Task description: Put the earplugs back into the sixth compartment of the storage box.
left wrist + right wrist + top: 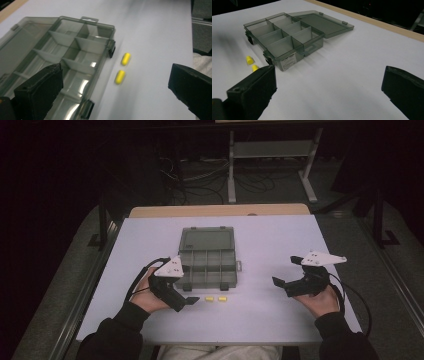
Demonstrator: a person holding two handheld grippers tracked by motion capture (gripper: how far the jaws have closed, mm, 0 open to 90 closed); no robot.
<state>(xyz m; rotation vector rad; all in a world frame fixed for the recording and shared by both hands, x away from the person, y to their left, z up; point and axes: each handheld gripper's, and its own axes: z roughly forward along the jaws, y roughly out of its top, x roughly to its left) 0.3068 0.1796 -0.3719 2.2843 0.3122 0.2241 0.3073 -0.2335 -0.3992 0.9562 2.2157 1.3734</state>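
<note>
lying on the white table (280,320), two small yellow plugs (215,299) sit side by side just in front of the near edge of a smoky grey plastic box (207,268). the box is open, its lid (206,240) folded flat on the table on the far side, and its tray is split by thin walls into small compartments. in the left gripper view the plugs (122,68) show as two short yellow pieces, one behind the other, near the box's dark latches (111,48) but not touching the box.

the left gripper (186,297) rests low at the box's near left corner, held in the person's left hand (147,292), its tip pointing toward the plugs and close beside them. its jaws stand wide apart with nothing between them; in its own view one jaw overlaps the tray and the other is out over bare table, with the plugs lying in the gap further ahead.

the right gripper (285,276) is well off to the right of the box, held in the right hand (322,302) and aimed leftward at it. its jaws are also spread wide and grip nothing. in the right gripper view the box (287,37) lies ahead to the left, and the plugs (252,63) peek out just above the left jaw.
</note>
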